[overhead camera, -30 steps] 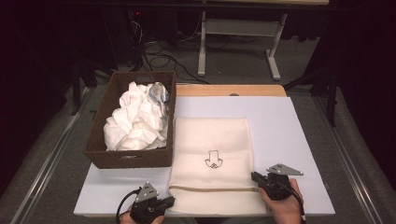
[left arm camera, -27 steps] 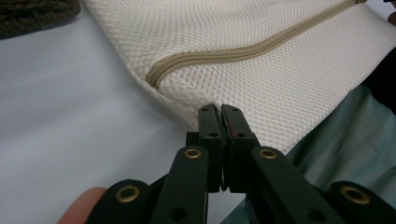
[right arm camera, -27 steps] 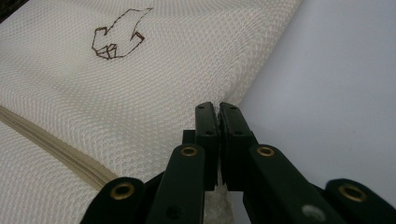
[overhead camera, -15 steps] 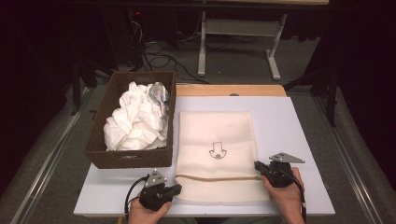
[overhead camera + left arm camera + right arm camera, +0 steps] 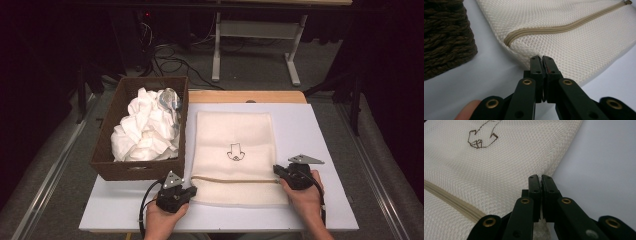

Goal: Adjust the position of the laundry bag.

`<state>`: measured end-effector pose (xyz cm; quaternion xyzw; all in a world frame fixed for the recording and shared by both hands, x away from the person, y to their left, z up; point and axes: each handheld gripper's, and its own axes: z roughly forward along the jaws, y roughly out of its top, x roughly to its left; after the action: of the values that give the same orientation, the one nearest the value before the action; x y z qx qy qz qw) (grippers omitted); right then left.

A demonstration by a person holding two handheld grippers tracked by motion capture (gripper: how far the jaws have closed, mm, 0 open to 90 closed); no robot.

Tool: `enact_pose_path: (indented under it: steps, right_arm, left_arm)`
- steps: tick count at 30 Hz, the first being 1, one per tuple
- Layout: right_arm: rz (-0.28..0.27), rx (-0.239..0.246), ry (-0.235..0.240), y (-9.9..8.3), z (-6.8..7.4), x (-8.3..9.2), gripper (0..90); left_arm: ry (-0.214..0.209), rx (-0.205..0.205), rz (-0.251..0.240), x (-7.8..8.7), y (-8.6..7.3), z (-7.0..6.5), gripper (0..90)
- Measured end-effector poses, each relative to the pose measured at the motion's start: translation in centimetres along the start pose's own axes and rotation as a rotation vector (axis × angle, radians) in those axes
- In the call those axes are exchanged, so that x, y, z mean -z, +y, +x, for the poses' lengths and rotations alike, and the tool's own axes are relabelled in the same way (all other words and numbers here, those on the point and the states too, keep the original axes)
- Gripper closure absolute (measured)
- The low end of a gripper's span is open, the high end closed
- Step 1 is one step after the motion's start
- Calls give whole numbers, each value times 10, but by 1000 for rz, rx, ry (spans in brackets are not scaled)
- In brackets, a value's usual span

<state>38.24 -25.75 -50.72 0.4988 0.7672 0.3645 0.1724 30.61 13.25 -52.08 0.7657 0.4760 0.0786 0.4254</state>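
A cream mesh bag (image 5: pixel 235 132) with a tan zip (image 5: pixel 235 180) and a small dark drawing (image 5: pixel 235 152) lies flat on the white table (image 5: pixel 320 135). My left gripper (image 5: pixel 192 190) is shut on the bag's near left edge, just below the zip's end. In the left gripper view its jaws (image 5: pixel 541 58) meet on the mesh (image 5: pixel 574 45) near the zip (image 5: pixel 549 30). My right gripper (image 5: pixel 276 169) is shut on the bag's right edge at zip height. The right gripper view shows its jaws (image 5: pixel 541 176) pinching the mesh (image 5: pixel 499 170) by the drawing (image 5: pixel 482 136).
A dark woven basket (image 5: pixel 140 170) full of crumpled white cloth (image 5: pixel 145 130) stands on the table's left side, close to the bag and my left gripper. A wooden strip (image 5: pixel 245 96) runs along the table's far edge. Beyond it are a floor with cables and a metal frame (image 5: pixel 255 30).
Both hands have moved away from the person across the table, and the bag has slid the same way with them. Both grippers have stayed shut on its edges.
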Motion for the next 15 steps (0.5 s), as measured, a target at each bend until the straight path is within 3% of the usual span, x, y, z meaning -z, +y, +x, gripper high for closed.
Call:
enact_pose_path:
  steps: [2, 4, 7, 8, 11, 13, 15]
  right_arm:
    - [1, 1, 1, -2, 0, -2, 876]
    - [-8, -18, 20, -2, -2, -1, 820]
    - [-46, -69, 78, -2, -7, 3, 511]
    - [-31, -77, 94, -1, -7, 4, 459]
    - [-1, -90, 109, -1, -6, 7, 385]
    - [6, -99, 110, -1, -5, 8, 363]
    - [9, -93, 99, -1, -6, 8, 360]
  left_arm:
    - [1, -7, -16, 2, 0, -1, 872]
    - [-7, 2, -48, 7, 0, -3, 771]
    - [-24, -8, -65, 18, 3, -9, 545]
    - [-30, -17, -64, 19, 4, -11, 485]
    - [-57, -38, -74, 23, 12, -21, 287]
    - [-96, -45, -87, 21, 18, -28, 246]
    - [-104, -58, -92, 18, 22, -33, 216]
